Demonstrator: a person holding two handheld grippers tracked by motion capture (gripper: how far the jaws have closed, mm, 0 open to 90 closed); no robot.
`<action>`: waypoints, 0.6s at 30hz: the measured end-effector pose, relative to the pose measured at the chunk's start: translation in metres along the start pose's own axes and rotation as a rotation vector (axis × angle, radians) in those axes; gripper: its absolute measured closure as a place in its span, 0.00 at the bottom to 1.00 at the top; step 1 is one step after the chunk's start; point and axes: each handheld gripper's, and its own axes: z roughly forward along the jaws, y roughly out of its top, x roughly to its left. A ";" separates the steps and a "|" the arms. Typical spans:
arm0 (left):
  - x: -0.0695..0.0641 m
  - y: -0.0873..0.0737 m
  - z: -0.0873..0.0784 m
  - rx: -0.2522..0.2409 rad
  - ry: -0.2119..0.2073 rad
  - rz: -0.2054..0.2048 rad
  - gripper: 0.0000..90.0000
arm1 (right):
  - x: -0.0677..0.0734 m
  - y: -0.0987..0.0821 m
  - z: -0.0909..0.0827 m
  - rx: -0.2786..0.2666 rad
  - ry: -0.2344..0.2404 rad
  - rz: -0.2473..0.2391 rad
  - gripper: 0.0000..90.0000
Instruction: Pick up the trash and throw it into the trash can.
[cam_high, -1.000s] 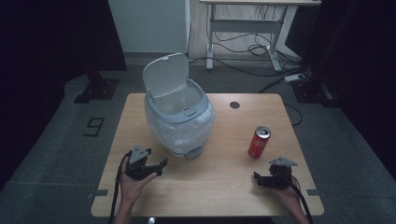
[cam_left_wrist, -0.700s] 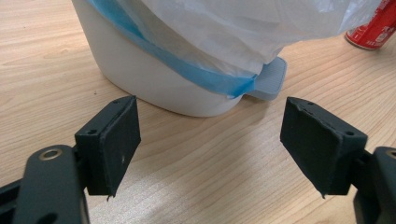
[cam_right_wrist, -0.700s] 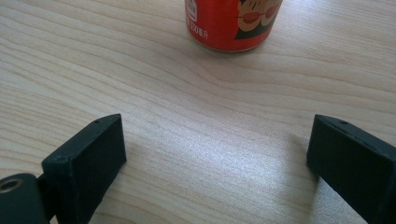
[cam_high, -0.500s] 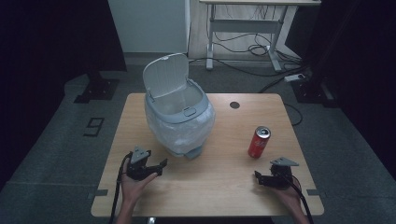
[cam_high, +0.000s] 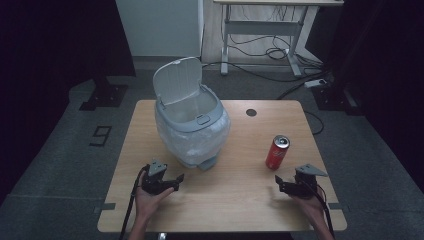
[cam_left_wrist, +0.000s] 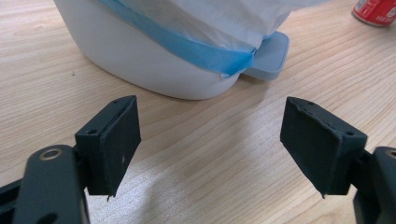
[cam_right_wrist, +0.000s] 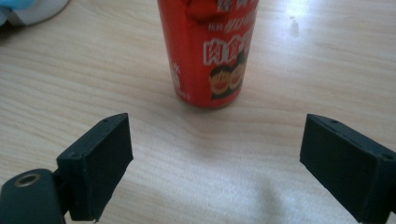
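Note:
A grey-white pedal bin (cam_high: 190, 127) lined with a white bag stands on the wooden table (cam_high: 240, 200), its lid (cam_high: 177, 80) tipped up. A red drink can (cam_high: 276, 151) stands upright to its right. My left gripper (cam_high: 176, 181) rests near the front left, open and empty, aimed at the bin's base (cam_left_wrist: 154, 60) and pedal (cam_left_wrist: 268, 53). My right gripper (cam_high: 278, 182) sits near the front right, just short of the can (cam_right_wrist: 208, 51). Its jaws have just been opening and stand wide apart, with nothing between them and the can beyond the pads.
A round cable hole (cam_high: 251, 112) lies in the tabletop behind the can. Beyond the table are a desk frame (cam_high: 260, 35) and cables on the floor. The left gripper view catches the can's bottom (cam_left_wrist: 376, 9) at top right.

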 end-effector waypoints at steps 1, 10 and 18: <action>0.000 0.000 0.000 0.002 0.001 0.000 0.22 | -0.001 0.002 0.000 -0.002 0.002 0.003 0.09; -0.001 0.001 0.003 0.011 -0.016 -0.011 0.22 | 0.001 0.015 0.000 -0.030 0.024 0.017 0.07; 0.000 0.001 0.003 0.025 -0.027 -0.016 0.22 | 0.004 0.032 0.005 -0.045 0.018 0.023 0.03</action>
